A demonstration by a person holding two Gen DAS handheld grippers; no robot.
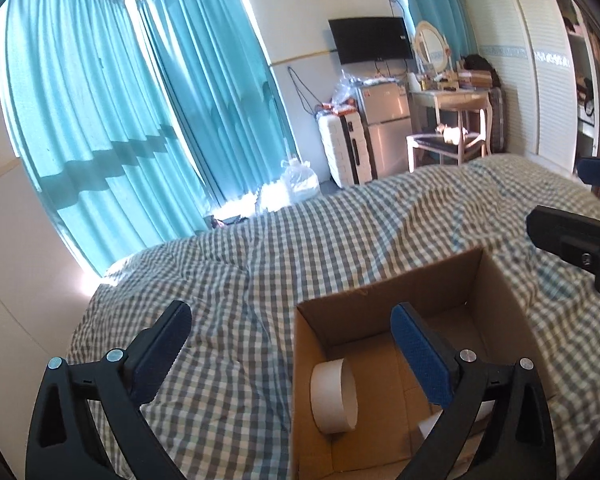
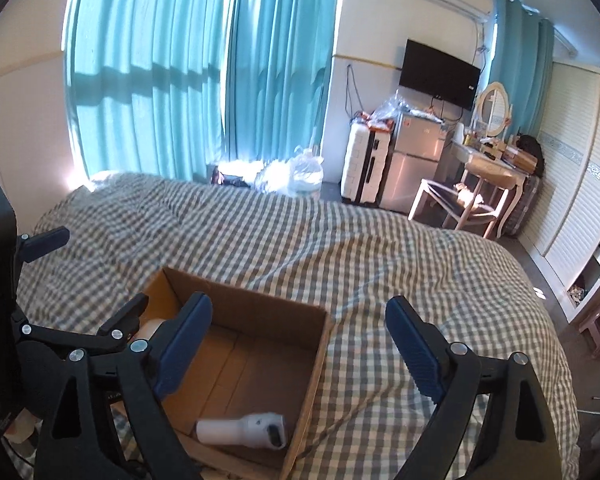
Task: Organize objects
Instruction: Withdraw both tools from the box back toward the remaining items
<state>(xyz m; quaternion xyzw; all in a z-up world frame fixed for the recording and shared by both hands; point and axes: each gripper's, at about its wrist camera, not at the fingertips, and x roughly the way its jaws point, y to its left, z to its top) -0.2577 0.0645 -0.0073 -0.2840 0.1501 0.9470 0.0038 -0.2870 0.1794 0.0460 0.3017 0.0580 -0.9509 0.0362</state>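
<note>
An open cardboard box point(image 1: 496, 292) sits on the checked bedspread point(image 1: 260, 264). A roll of pale tape point(image 1: 334, 396) stands on edge inside it. In the right wrist view the box point(image 2: 316, 344) holds a white handheld device point(image 2: 256, 428) lying on its floor. My left gripper point(image 1: 296, 344) is open and empty, with one finger over the bed and one over the box. My right gripper point(image 2: 300, 344) is open and empty above the box's right wall. The left gripper point(image 2: 84, 280) also shows at the left of the right wrist view.
The bed point(image 2: 380, 248) fills the foreground. Beyond it are teal curtains point(image 1: 112, 120), a white suitcase point(image 1: 346, 152), a small fridge point(image 1: 388, 128), a wall TV point(image 1: 370, 38), a dressing table with a chair point(image 1: 448, 136) and a white wardrobe point(image 1: 540, 72).
</note>
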